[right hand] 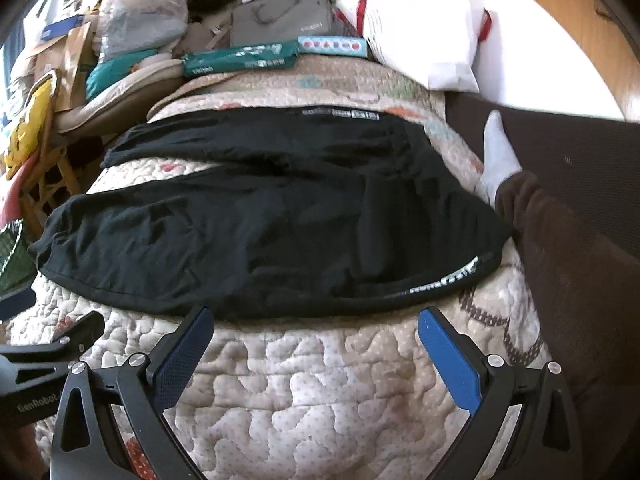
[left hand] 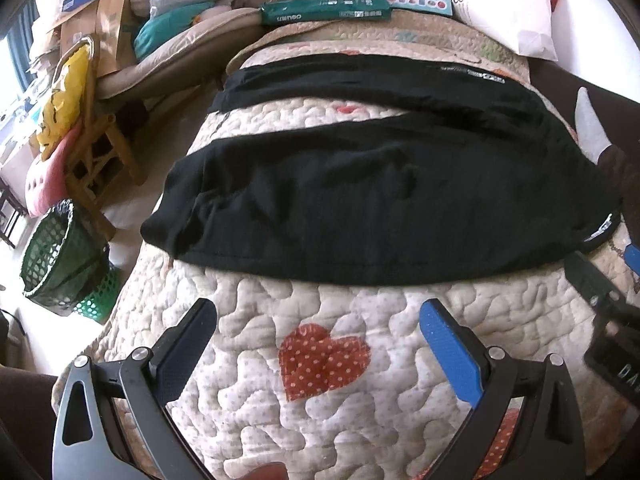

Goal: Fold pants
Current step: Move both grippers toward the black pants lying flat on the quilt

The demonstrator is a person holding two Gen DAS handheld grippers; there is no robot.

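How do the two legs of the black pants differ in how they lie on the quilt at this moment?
The near leg looks broad and wrinkled, reaching the quilt's left edge; the far leg shows as a narrower, smoother band. The near leg lies just ahead of the open left gripper and open right gripper; the far leg lies beyond it, a wedge of quilt between them. Both are black, flat and join at the right.

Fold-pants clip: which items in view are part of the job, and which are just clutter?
Job:
black pants, spread flat on the quilt
left tool, open
right tool, open

Lying about:
green basket
teal box
white bag
grey bag
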